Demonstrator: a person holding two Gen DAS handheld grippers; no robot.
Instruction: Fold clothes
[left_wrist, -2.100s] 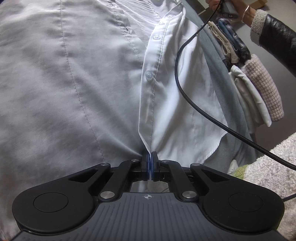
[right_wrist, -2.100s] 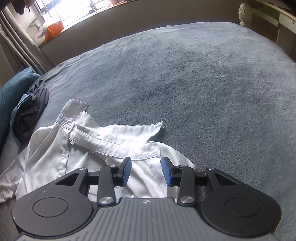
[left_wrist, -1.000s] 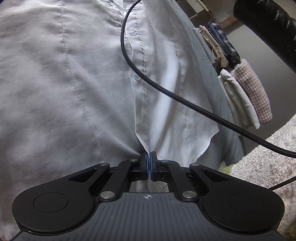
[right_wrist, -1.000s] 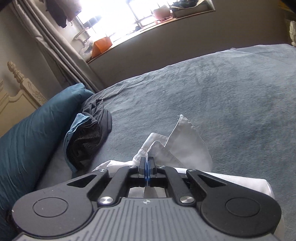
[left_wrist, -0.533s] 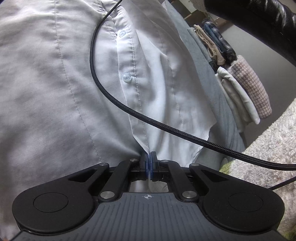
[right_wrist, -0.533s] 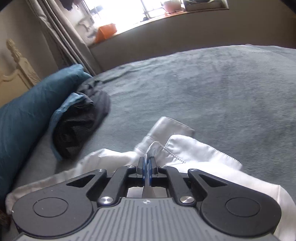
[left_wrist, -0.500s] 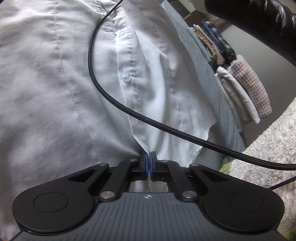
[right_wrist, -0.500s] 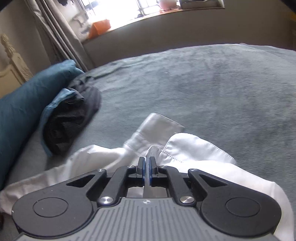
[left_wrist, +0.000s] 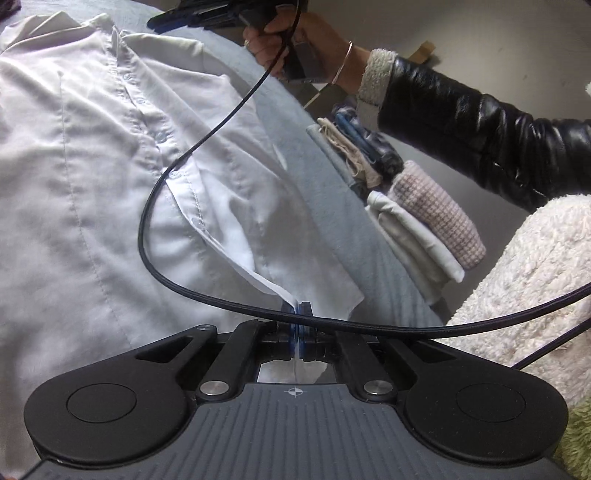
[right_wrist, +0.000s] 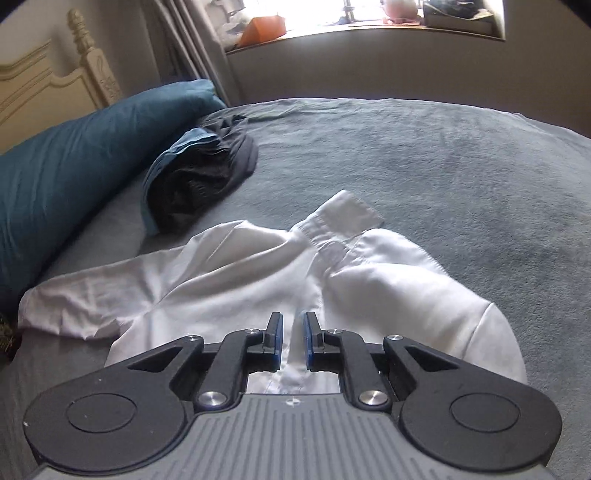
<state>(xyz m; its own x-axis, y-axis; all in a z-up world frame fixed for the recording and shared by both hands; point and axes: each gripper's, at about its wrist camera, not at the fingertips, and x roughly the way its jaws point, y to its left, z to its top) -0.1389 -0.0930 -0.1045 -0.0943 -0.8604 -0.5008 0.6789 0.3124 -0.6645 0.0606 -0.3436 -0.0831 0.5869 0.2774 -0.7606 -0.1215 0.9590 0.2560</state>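
A white shirt lies spread on a grey-blue bed cover, its button strip running up the middle and its collar toward the far end of the bed. The left gripper is clenched on the bottom corner of the shirt's front edge, which lifts in a thin fold from the cloth into the closed blue pads. The right gripper hovers just over the upper part of the shirt with its blue pads parted and nothing between them; the white cloth shows through the gap.

In the left wrist view the right hand grips its tool near the collar end, with a bracelet on the wrist and a black leather sleeve with a woolly cuff. A black cable loops from that hand across the shirt and over the left gripper's fingers.

Beside the bed, a stack of folded clothes stands on edge. A fluffy cream blanket lies at the right. On the bed, a dark bundle of clothes rests against a teal pillow, with a cream headboard behind and a window sill beyond.
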